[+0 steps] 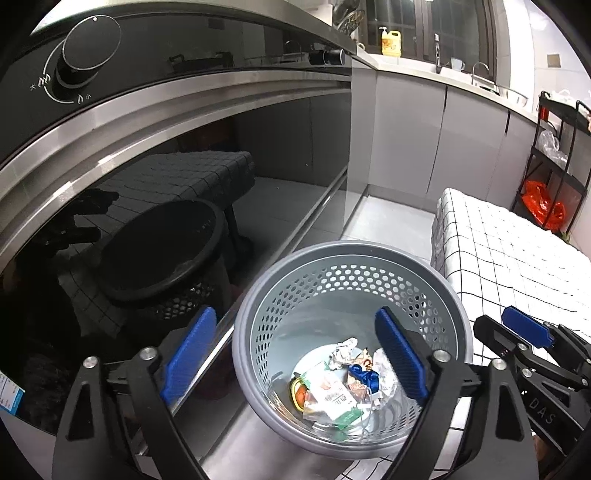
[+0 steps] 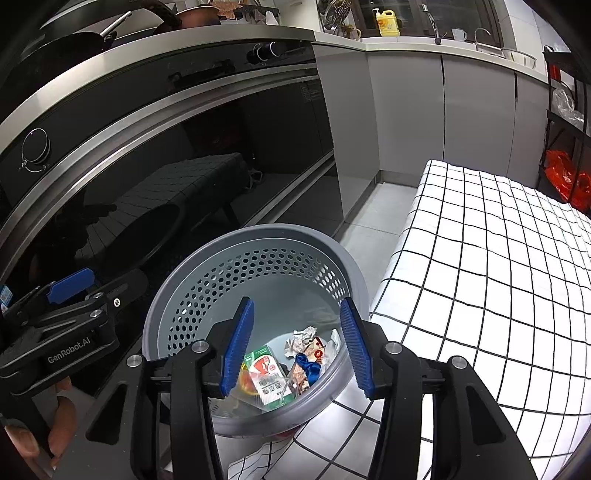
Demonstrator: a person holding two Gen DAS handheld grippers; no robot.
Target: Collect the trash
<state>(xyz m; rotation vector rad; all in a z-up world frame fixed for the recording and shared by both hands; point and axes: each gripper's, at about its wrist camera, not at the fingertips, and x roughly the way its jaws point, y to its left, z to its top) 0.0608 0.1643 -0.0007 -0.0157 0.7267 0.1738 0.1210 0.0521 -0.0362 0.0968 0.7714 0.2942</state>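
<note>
Kitchen floor beside the black oven front (image 1: pixel 155 155) and checkered cloth (image 2: pixel 480 258). We hold both grippers, left (image 1: pixel 295 354) and right (image 2: pixel 295 343), spread apart and empty over the grey basket (image 1: pixel 243 332); trash (image 1: pixel 340 384) lies at its bottom.

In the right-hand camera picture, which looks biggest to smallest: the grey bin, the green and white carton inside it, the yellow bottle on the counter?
1. grey bin
2. green and white carton
3. yellow bottle, though it is far from the camera, so it may really rival the carton.
</note>
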